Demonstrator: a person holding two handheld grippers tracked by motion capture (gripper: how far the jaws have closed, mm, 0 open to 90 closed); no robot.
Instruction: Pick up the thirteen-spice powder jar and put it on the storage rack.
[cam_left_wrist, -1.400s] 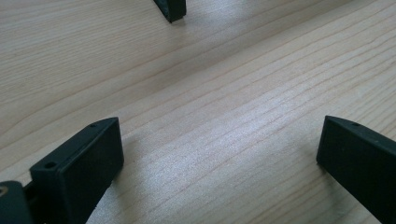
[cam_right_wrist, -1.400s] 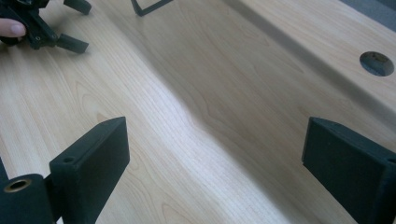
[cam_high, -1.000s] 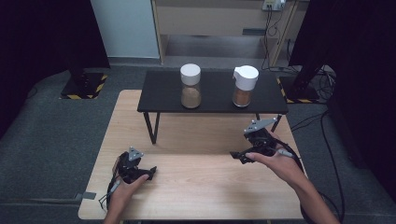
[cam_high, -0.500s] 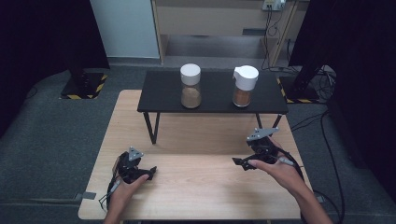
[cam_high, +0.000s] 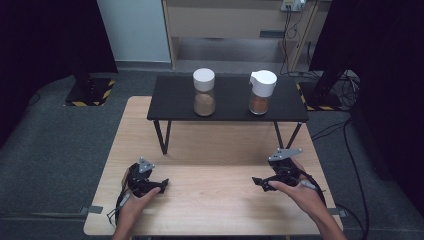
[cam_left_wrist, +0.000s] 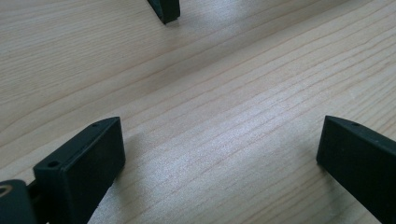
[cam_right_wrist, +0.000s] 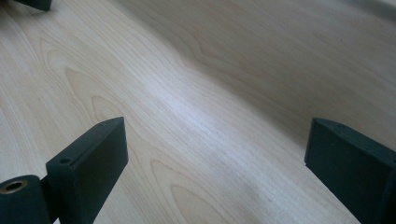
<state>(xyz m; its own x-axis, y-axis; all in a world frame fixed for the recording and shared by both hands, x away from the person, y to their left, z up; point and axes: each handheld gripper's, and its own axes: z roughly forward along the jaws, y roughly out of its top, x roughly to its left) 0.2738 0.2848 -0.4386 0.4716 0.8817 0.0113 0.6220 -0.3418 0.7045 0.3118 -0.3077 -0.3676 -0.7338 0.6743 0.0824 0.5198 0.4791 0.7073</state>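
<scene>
My left gripper (cam_high: 161, 185) rests low on the wooden table (cam_high: 210, 200) at the near left, pointing right. Its jaws are open, and in the left gripper view (cam_left_wrist: 219, 154) only bare wood lies between them. My right gripper (cam_high: 258, 183) is at the near right, pointing left, held just over the table. It is open too, with bare wood between its fingers in the right gripper view (cam_right_wrist: 215, 154). Two white-lidded jars stand farther back on a black stand (cam_high: 170, 100): a left jar (cam_high: 204, 92) with pale brown contents and a right jar (cam_high: 262, 92) with darker contents.
The black stand crosses the far half of the table on thin legs (cam_high: 161, 136). A black tip (cam_left_wrist: 164, 9) shows at the top of the left gripper view; I cannot tell what it belongs to. Dark floor and cables (cam_high: 345, 130) surround the table.
My right hand has come down and nearer to the front edge, bringing its gripper close to the tabletop. The left gripper and the jars have not moved.
</scene>
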